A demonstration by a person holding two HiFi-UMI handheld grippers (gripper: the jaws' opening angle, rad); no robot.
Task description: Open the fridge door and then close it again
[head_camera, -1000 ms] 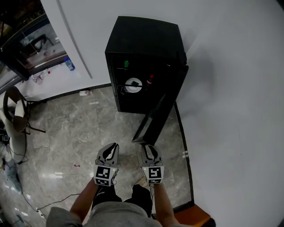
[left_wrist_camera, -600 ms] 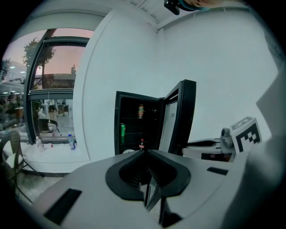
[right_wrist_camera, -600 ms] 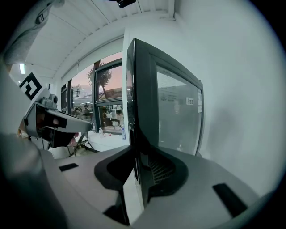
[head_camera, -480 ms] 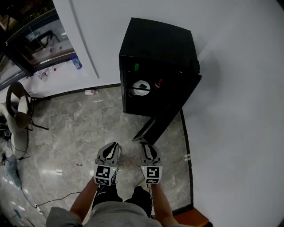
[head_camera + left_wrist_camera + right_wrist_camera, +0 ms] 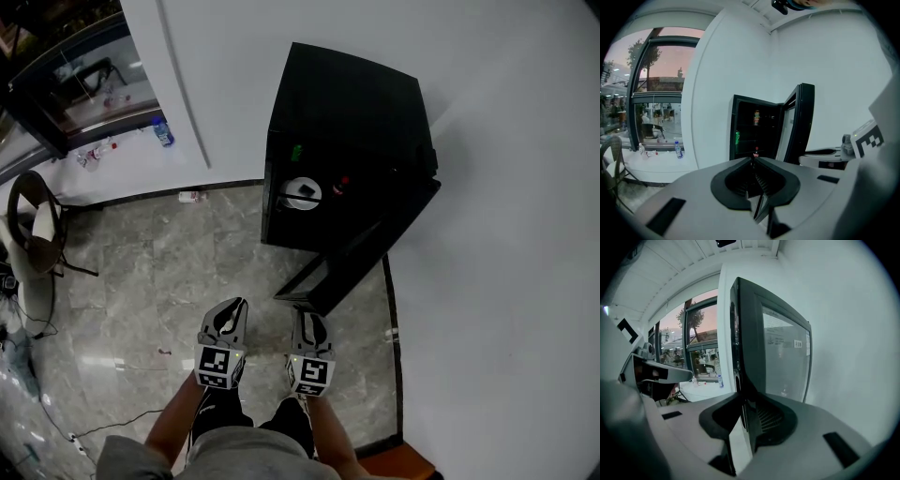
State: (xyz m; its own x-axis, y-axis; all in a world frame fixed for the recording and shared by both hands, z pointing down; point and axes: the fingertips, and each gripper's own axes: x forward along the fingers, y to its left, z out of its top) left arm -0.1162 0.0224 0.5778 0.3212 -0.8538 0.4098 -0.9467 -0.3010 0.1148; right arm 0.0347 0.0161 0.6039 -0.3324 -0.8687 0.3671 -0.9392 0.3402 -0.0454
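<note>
The black fridge stands against the white wall with its door swung open toward me. My right gripper is at the door's free end, shut on the door's edge, which runs up between its jaws. My left gripper hovers beside it to the left, apart from the door, shut with nothing in it; its fingertips meet. From the left gripper view, the open fridge shows a lit can and a small bottle on its shelves.
A white pillar and a glass window front lie left of the fridge, with a water bottle on the ledge. A chair and floor cables sit far left. The white wall closes the right side.
The fridge has shifted right and down in the head view. The door now lies at a flatter angle to the fridge front. Both grippers keep at the door's free end.
</note>
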